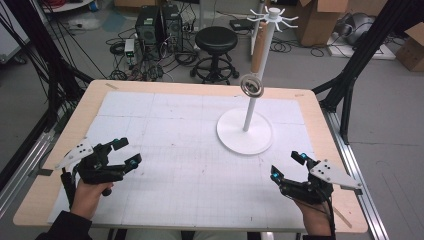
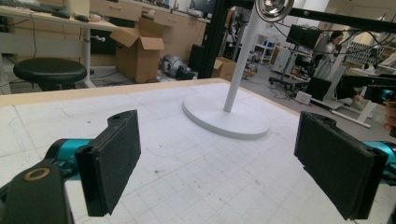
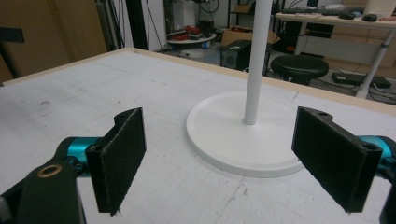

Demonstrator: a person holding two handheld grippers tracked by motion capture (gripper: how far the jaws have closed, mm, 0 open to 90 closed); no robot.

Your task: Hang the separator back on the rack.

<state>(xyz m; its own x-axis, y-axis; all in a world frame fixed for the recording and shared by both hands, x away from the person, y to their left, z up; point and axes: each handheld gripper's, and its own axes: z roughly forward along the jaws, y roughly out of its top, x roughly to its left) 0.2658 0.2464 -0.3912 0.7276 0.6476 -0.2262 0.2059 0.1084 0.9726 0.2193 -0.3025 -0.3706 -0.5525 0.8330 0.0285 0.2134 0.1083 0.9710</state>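
A white stand [image 1: 244, 134] with a round base and a thin pole rises at the table's centre right, topped by a crown of hooks [image 1: 273, 17]. A shiny metal ring-shaped piece [image 1: 251, 86] hangs partway up the pole, also visible as the metal piece [image 2: 273, 6]. My left gripper [image 1: 127, 152] rests open at the near left with nothing between its pads [image 2: 112, 161]. My right gripper [image 1: 286, 166] is open at the near right, empty, and faces the stand's base [image 3: 243, 140] and pole [image 3: 257, 60]. Both grippers are well short of the stand.
A white gridded mat [image 1: 190, 150] covers the wooden table [image 1: 95, 100]. Beyond the far edge stand a black stool [image 1: 216, 40], computer towers [image 1: 157, 25], cables and cardboard boxes [image 1: 320, 15]. Black frame legs [image 1: 350, 85] flank the table's sides.
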